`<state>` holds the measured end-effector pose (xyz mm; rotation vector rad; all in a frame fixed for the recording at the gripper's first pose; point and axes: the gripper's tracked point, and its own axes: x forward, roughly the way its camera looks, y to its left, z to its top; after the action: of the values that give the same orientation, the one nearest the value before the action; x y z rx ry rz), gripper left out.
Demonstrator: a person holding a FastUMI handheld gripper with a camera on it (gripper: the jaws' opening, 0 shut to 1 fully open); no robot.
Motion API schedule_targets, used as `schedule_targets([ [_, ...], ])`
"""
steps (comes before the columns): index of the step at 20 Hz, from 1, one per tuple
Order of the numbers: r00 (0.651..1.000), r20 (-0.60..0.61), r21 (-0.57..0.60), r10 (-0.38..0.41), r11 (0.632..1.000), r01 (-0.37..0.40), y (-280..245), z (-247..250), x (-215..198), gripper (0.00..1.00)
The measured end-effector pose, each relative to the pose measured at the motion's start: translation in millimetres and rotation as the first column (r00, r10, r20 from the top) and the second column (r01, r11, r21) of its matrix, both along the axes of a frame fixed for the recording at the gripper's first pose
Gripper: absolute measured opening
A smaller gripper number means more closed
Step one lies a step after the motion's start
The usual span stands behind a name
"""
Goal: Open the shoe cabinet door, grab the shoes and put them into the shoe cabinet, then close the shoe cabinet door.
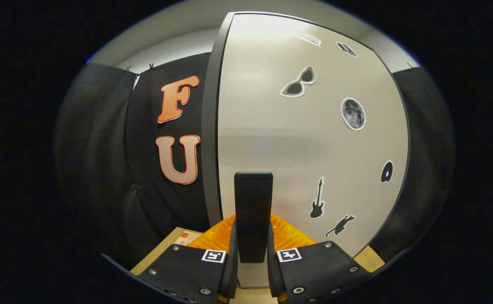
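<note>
Fingertip pads [229,270] closed on black door handle [253,215], one pad pressing each side face; gripper [252,264] thus clamped on handle. Handle upright, mounted on white shoe cabinet door [271,139]. Orange finger parts [288,236] visible behind handle, close to door face.

Door face covered with stickers: sunglasses [298,82], moon [353,113], guitar [317,198], cat [340,225], small disc [386,172]. Dark door edge [211,139] left of handle, black booth cloth beyond it. Cannot tell whether door sits shut or slightly ajar. Shoes unplaced as far as can be judged; cabinet interior hidden behind door.

Step in hand, judged: opening door by handle; task likely at its first stage, though closing stage cannot be ruled out from this view.

Notes for doing it well:
- Keep squeeze firm and even on both handle faces; smooth bar likely to slip under side load.
- Pull along arc about hinge, not straight back; hinge side not identifiable, so follow door's own resistance.
- Let wrist rotate with door to avoid twisting handle between pads.
- Swing wide enough for later shoe insertion.
- Release only once door rests still.

Wooden surface [162,253] low and left, with pale card [187,238] on it.
</note>
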<state>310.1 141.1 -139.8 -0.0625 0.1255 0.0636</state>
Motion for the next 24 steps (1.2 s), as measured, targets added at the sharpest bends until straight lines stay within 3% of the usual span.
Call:
schedule_targets([
  [9,1.000,-0.030,0.011,0.009,1.000,-0.009,-3.5,-1.3,-11.0,0.21],
  [24,1.000,-0.008,0.001,0.018,1.000,-0.018,-40.4,15.1,-85.0,0.20],
])
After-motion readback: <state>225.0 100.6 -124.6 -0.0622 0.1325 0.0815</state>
